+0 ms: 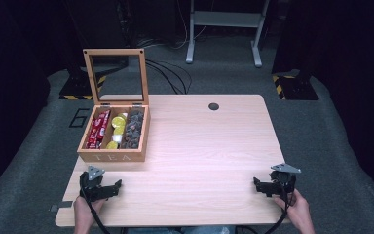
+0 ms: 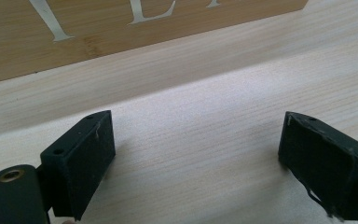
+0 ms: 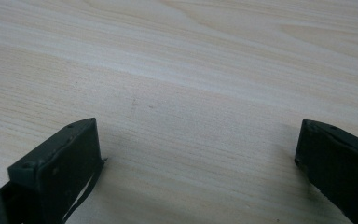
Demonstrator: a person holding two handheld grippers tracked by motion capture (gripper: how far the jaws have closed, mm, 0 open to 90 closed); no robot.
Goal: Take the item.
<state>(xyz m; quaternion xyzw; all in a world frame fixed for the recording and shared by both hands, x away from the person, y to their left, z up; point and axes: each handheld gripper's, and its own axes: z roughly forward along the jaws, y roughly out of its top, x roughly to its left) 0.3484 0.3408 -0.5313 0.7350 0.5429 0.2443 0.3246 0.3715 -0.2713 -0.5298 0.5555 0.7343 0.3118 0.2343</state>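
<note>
Grey carpeted floor (image 1: 331, 131) surrounds the light wood-grain rectangular table (image 1: 209, 146); surroundings dark. Far centre: pale grey metal frame stand (image 1: 224, 29) on two feet, black cables (image 1: 170, 73) trailing across floor. Yellow-black hazard-striped bases (image 1: 292, 87) far left and far right.

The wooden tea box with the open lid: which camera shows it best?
The high view: the wooden tea box appears whole, lid up, three filled compartments visible. The left gripper view catches just its lettered front wall; the right gripper view faces bare table.
</note>
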